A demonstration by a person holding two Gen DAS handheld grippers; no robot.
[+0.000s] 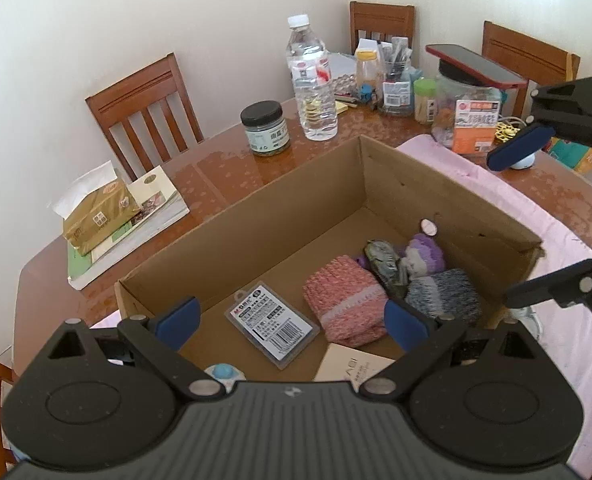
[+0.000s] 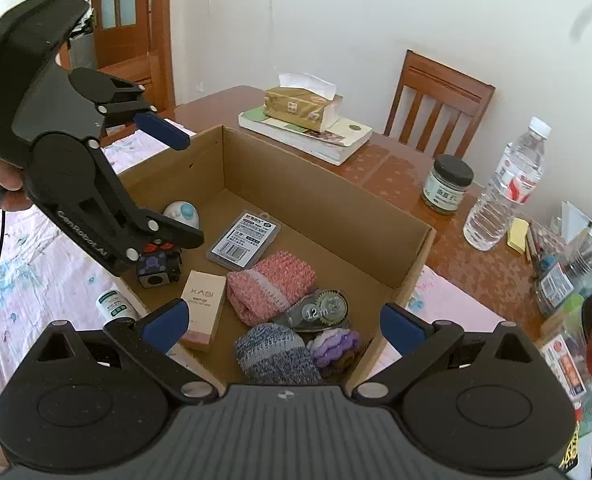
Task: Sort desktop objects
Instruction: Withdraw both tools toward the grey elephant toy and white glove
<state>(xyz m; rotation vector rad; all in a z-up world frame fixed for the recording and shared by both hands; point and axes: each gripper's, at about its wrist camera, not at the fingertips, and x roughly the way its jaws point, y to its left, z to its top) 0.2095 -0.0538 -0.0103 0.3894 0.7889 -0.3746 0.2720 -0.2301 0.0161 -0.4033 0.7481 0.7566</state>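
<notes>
Open cardboard box [image 2: 392,256] holds pink sock [image 2: 269,286], grey sock [image 2: 271,354], purple sock [image 2: 336,346]; correction tape [image 2: 324,308] between.

Wooden chairs [image 1: 143,108] ring the table [image 1: 223,160] — behind them, a glazed door [image 2: 115,12].

I see a matt brown cardboard box [image 2: 316,184] on a glossy, varnished wood table [image 1: 231,168]. Inside it lie a rough pink knitted cloth [image 2: 269,286], a grey-blue knit [image 2: 273,354] and a clear, shiny plastic case [image 2: 243,240]. The water bottle [image 1: 312,80] is clear plastic; the gripper fingers [image 1: 177,318] carry matt blue pads on black plastic
</notes>
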